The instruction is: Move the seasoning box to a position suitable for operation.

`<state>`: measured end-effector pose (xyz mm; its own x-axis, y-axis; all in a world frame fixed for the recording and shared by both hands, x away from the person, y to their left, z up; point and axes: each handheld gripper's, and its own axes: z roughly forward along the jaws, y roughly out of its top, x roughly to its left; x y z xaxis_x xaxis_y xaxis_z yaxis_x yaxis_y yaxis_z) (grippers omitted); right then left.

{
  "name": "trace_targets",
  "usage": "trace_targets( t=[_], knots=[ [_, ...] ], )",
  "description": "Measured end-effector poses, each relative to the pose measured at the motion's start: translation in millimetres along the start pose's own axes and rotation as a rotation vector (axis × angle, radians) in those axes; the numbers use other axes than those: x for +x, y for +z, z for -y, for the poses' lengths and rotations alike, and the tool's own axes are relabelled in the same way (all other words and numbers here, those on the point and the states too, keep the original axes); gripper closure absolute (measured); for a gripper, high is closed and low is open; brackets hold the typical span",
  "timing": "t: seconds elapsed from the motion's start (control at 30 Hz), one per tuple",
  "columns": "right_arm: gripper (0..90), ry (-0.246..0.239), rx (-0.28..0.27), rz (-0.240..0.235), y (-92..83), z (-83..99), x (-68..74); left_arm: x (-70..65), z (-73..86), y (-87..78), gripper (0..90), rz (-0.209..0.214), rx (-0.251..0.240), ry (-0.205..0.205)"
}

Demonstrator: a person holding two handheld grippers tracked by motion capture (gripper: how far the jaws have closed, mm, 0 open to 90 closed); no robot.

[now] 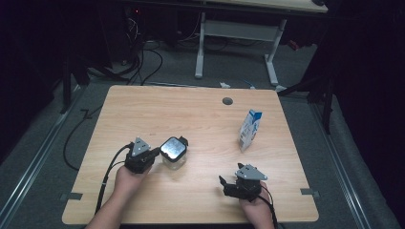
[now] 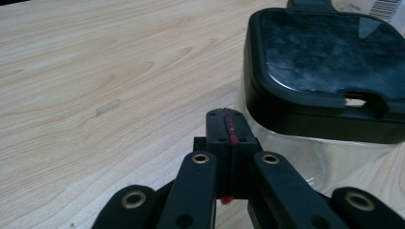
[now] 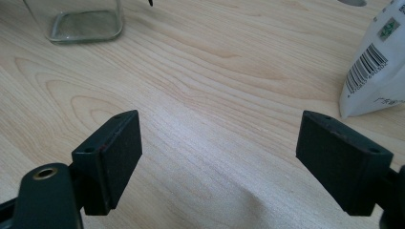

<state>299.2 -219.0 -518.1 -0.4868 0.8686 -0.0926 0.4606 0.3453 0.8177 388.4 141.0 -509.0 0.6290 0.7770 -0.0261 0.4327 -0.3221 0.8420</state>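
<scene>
A square glass jar (image 1: 173, 152) with a black lid stands left of the table's middle. My left gripper (image 1: 156, 152) is right beside the jar's left side. In the left gripper view its jaws (image 2: 228, 128) are pressed flat together with nothing between them, and the jar's lid (image 2: 329, 62) rises just to their right. A white and blue carton (image 1: 250, 129) stands upright at the right of the table. My right gripper (image 1: 225, 184) rests near the front edge with its jaws wide apart (image 3: 219, 157) and empty, with the carton (image 3: 377, 71) and the jar's base (image 3: 83, 19) farther off.
The wooden table (image 1: 191, 109) has a round cable hole (image 1: 227, 101) near its far edge. Behind it on the grey floor stand a white-legged desk (image 1: 236, 33) and loose black cables (image 1: 143, 62). Metal rails run along both sides.
</scene>
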Motion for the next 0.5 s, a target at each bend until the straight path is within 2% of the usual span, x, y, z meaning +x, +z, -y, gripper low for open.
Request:
trace_targets(
  t=[0.5],
  knots=[
    [15.7, 0.003, 0.002, -0.003, 0.0, 0.1, -0.5, -17.6, 5.5, -8.9, 90.0, 0.035, -0.026, 0.006]
  ],
)
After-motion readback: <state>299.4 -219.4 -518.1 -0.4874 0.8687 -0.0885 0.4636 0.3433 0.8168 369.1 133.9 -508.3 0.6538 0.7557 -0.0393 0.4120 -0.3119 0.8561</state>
